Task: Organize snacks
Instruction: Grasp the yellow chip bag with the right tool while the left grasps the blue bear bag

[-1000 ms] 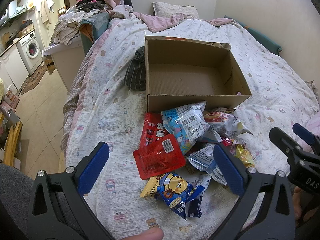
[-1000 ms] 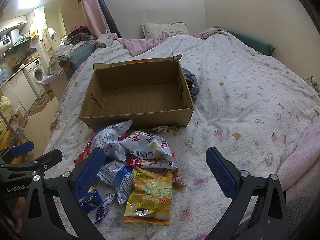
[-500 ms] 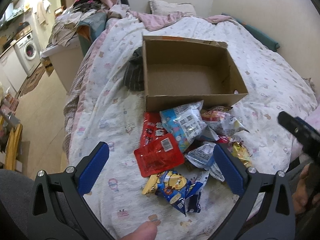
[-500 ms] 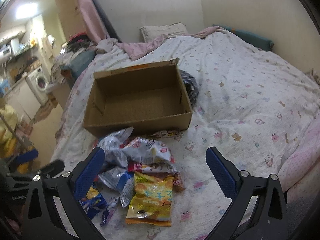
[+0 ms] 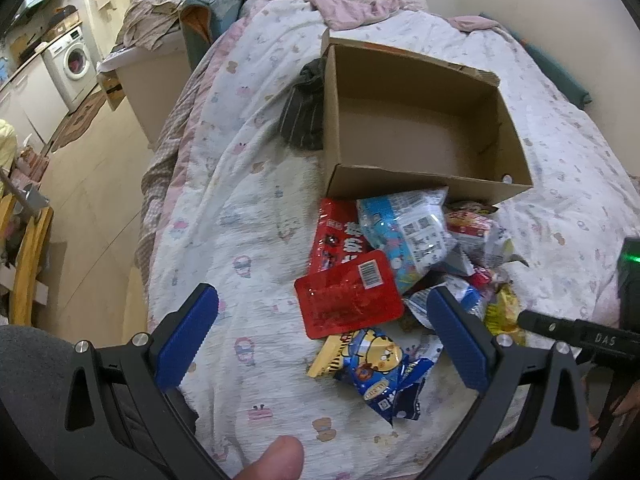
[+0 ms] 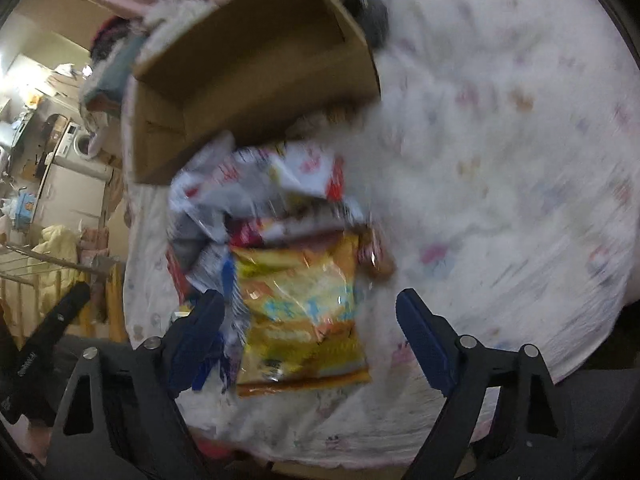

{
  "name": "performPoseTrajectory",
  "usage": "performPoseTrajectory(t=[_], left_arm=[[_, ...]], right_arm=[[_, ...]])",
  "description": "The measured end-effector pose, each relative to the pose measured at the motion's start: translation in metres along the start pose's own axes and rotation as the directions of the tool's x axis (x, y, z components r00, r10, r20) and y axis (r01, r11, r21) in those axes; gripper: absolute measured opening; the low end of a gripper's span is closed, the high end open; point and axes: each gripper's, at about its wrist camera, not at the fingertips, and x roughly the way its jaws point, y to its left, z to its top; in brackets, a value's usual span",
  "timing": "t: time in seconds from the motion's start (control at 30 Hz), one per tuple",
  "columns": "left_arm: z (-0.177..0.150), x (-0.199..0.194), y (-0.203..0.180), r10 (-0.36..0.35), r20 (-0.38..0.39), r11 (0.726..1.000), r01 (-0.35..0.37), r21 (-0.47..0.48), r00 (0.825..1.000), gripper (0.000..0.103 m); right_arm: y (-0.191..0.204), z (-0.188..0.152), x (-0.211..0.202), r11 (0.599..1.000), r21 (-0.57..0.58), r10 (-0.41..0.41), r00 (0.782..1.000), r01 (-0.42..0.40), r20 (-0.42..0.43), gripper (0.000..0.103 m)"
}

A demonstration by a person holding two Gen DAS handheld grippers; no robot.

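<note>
With our right gripper (image 6: 310, 330) nearer, jaws spread but just narrowing, the yellow snack bag (image 6: 298, 312) lies lengthwise between them, untouched, near of the cardboard box (image 6: 256, 76).

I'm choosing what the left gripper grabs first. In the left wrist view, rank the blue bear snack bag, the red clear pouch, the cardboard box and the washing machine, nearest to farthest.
From the left gripper:
1. Blue bear snack bag, between the fingers, right of middle.
2. Red clear pouch, just beyond.
3. Cardboard box, behind the pile.
4. Washing machine, far left, off the bed.
</note>
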Motion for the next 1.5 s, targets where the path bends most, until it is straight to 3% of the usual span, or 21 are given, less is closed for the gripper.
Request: performPoseTrajectory(t=[0.13, 0.3, 0.47, 0.6, 0.8, 0.93, 0.97, 1.07, 1.2, 1.27, 1.43, 1.5], left_arm=[[0.003, 0.01, 0.002, 0.016, -0.043, 1.0, -0.017, -0.022, 0.999, 0.103], [0.006, 0.031, 0.014, 0.021, -0.147, 0.995, -0.036, -0.096, 0.989, 0.103], [0.005, 0.044, 0.016, 0.007, -0.221, 0.991, -0.037, -0.13, 0.975, 0.103], [0.001, 0.054, 0.018, 0.011, -0.291, 0.984, -0.062, -0.167, 0.957, 0.103], [-0.015, 0.071, 0.02, -0.104, -0.359, 0.947, -0.018, -0.321, 0.928, 0.099], [-0.03, 0.091, 0.009, -0.191, -0.431, 0.91, -0.005, -0.414, 0.882, 0.089], [-0.034, 0.094, 0.006, -0.194, -0.435, 0.904, -0.012, -0.427, 0.879, 0.088], [-0.039, 0.096, -0.003, -0.161, -0.418, 0.901, -0.04, -0.433, 0.894, 0.088], [-0.047, 0.107, -0.014, -0.144, -0.441, 0.898, -0.07, -0.434, 0.886, 0.088], [-0.054, 0.116, -0.02, -0.131, -0.468, 0.903, -0.09, -0.421, 0.874, 0.088], [-0.063, 0.126, -0.029, -0.092, -0.488, 0.91, -0.126, -0.396, 0.868, 0.073], [-0.066, 0.126, -0.03, -0.09, -0.484, 0.912, -0.123, -0.391, 0.87, 0.058]], right_arm=[[-0.008, -0.006, 0.027, 0.995, 0.07, 0.074, 0.992, -0.066, -0.105, 0.087], [-0.007, -0.006, 0.048, 0.993, 0.108, 0.066, 0.989, -0.052, -0.13, 0.086], [-0.005, -0.01, 0.052, 0.992, 0.1, 0.085, 0.986, -0.07, -0.146, 0.069], [0.0, -0.014, 0.042, 0.996, 0.072, 0.065, 0.99, -0.056, -0.126, 0.056], [0.01, -0.011, 0.008, 0.998, 0.038, 0.054, 0.999, -0.054, -0.001, 0.055], [0.002, -0.005, -0.004, 0.988, 0.088, 0.127, 0.991, -0.131, 0.046, 0.055], [0.001, -0.005, -0.005, 0.987, 0.095, 0.127, 0.991, -0.132, 0.049, 0.055], [0.001, -0.004, -0.008, 0.983, 0.106, 0.142, 0.988, -0.148, 0.059, 0.055], [-0.006, -0.004, -0.016, 0.98, 0.116, 0.156, 0.984, -0.165, 0.083, 0.055], [-0.011, -0.003, -0.019, 0.977, 0.125, 0.159, 0.983, -0.17, 0.088, 0.055], [-0.01, -0.002, -0.017, 0.978, 0.122, 0.162, 0.983, -0.171, 0.081, 0.055], [-0.013, -0.006, -0.017, 0.978, 0.121, 0.165, 0.983, -0.173, 0.075, 0.055]])
